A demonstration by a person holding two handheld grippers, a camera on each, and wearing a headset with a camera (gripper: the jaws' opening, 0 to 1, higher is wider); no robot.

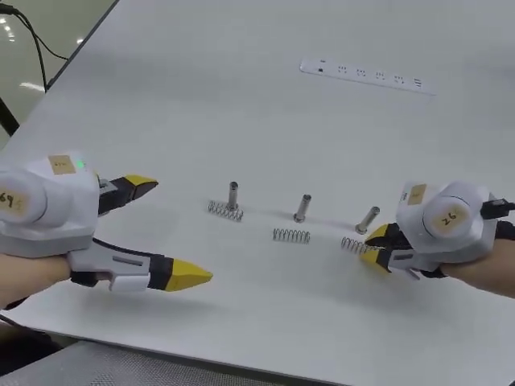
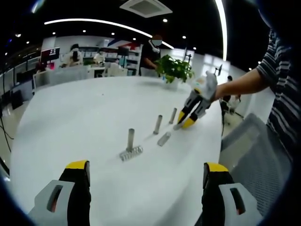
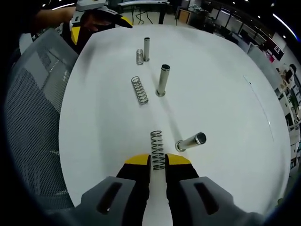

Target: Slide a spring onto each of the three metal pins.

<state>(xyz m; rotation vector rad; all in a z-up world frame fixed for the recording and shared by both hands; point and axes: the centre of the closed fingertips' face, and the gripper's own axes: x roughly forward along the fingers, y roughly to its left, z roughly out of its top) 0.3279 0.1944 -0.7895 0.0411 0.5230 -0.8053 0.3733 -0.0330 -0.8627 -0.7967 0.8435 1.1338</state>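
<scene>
Three short metal pins stand in a row on the white table: the left pin point(image 1: 233, 193), the middle pin point(image 1: 302, 207) and the right pin point(image 1: 368, 219). A spring lies in front of each: the left spring point(image 1: 225, 211), the middle spring point(image 1: 290, 235) and the right spring point(image 1: 352, 244). My right gripper point(image 3: 157, 165) is low on the table, its jaws closed on the near end of the right spring point(image 3: 157, 146), beside the right pin point(image 3: 190, 141). My left gripper point(image 1: 167, 232) hovers wide open and holds nothing, left of the left pin point(image 2: 130, 140).
A white power strip point(image 1: 366, 75) lies far back on the table point(image 1: 241, 96). A grey mesh chair point(image 3: 33, 117) sits at the near table edge. Behind the table are a potted plant point(image 2: 174, 68) and people in an office.
</scene>
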